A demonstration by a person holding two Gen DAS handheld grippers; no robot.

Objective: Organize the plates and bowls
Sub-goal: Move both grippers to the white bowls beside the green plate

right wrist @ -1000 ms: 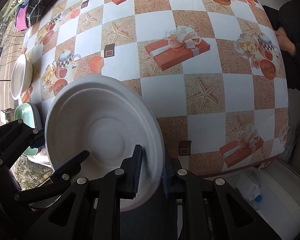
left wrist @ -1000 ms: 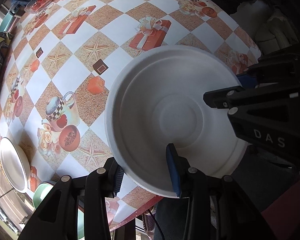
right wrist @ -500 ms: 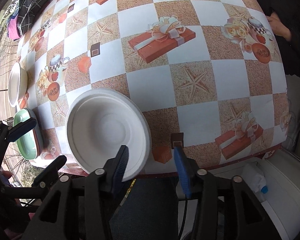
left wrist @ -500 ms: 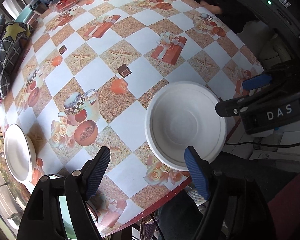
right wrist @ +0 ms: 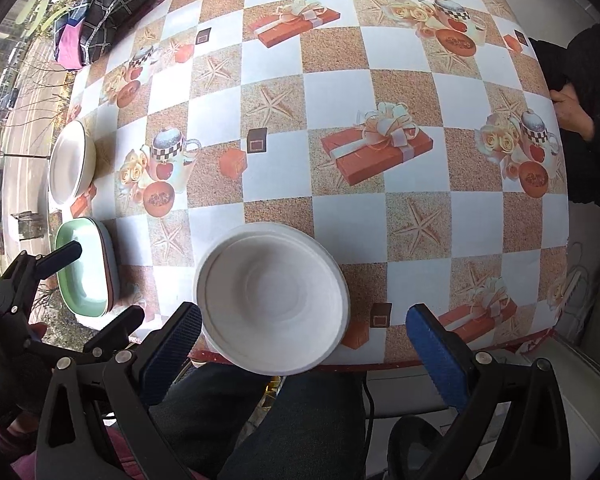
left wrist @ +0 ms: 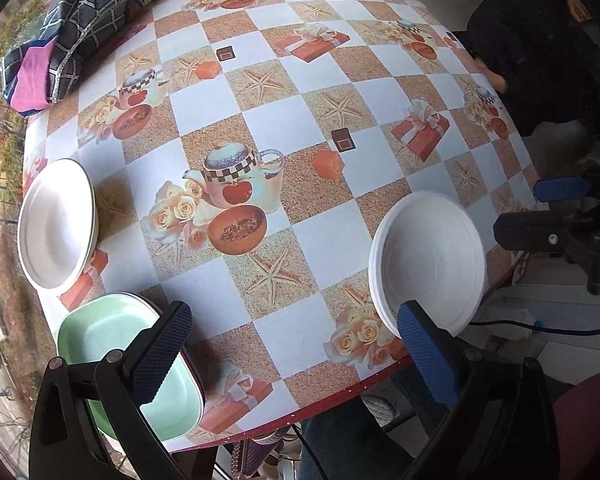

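The round white moulded-paper bowl looks matt and faintly fibrous, while the smooth mint-green plastic-looking dish shines softly. A glossy printed checkered oilcloth covers the desk, and the black plastic fingers carry rough-textured blue pads.

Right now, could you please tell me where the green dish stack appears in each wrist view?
Left wrist view: green dish stack at lower left, partly behind the left claw's near finger.
Right wrist view: green dish stack at the left edge, middle height.
Shared landmark: the white plate stack sits just beyond it along the table edge.
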